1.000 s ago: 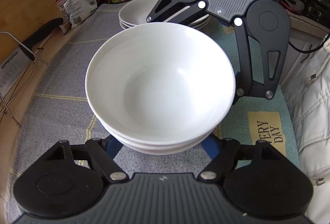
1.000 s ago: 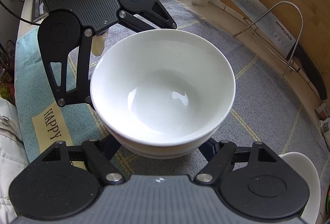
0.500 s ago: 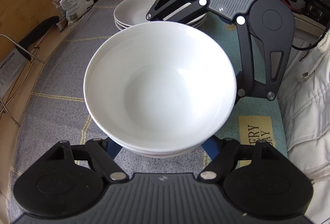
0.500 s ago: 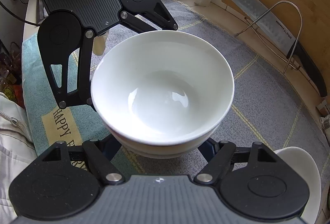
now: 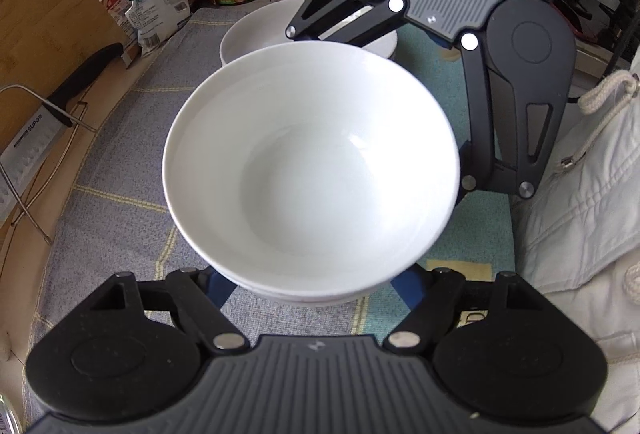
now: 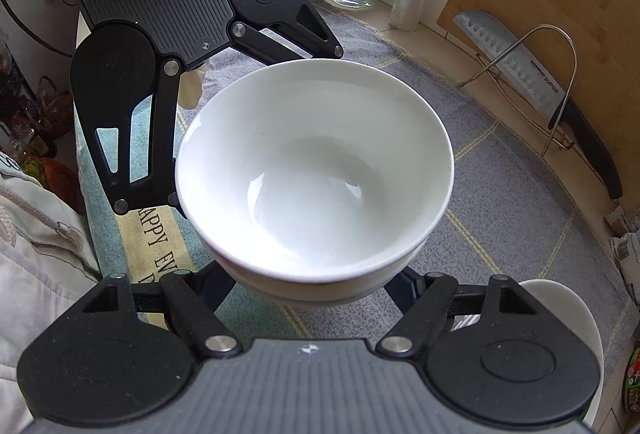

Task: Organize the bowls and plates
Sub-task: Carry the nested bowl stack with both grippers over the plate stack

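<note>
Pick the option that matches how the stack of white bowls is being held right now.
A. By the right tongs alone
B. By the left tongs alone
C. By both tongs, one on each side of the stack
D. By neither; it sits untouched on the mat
C: each wrist view shows its own fingers under the bowl stack and the other tongs on the far side, left tongs, right tongs.
</note>
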`<state>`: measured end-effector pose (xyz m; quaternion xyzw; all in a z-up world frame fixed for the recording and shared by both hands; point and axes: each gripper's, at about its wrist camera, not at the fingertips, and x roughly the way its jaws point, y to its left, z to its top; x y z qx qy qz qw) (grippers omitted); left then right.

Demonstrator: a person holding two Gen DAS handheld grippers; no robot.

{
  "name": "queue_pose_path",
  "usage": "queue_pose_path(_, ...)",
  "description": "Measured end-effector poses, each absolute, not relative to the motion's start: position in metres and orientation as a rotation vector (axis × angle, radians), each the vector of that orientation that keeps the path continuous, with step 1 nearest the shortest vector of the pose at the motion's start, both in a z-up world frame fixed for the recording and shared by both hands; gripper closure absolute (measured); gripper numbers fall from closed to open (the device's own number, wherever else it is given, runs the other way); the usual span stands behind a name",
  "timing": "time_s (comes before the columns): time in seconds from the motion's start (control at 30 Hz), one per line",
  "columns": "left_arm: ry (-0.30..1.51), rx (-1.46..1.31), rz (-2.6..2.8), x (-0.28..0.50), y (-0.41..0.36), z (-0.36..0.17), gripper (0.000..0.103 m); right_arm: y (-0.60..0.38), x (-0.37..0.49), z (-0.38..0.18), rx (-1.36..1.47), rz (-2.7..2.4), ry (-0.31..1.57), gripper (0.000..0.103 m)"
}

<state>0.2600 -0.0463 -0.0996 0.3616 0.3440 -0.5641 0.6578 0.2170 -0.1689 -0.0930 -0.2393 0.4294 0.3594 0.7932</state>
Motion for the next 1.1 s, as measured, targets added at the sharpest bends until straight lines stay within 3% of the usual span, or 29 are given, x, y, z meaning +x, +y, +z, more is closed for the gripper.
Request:
queue_pose_path(0.53, 0.730, 0.823, -1.264, 0.276, -0.115, -0.069, 0.024, -0.245, 0.210, -0.064, -0.566, 0.745, 0.884, 0.020)
queue_pose_path(1.1, 0.666, 0.899, -1.308, 0.293, -0.205, -0.075, 0.024, -0.324, 0.234, -0.066, -0.544, 0.628, 0.900, 0.020)
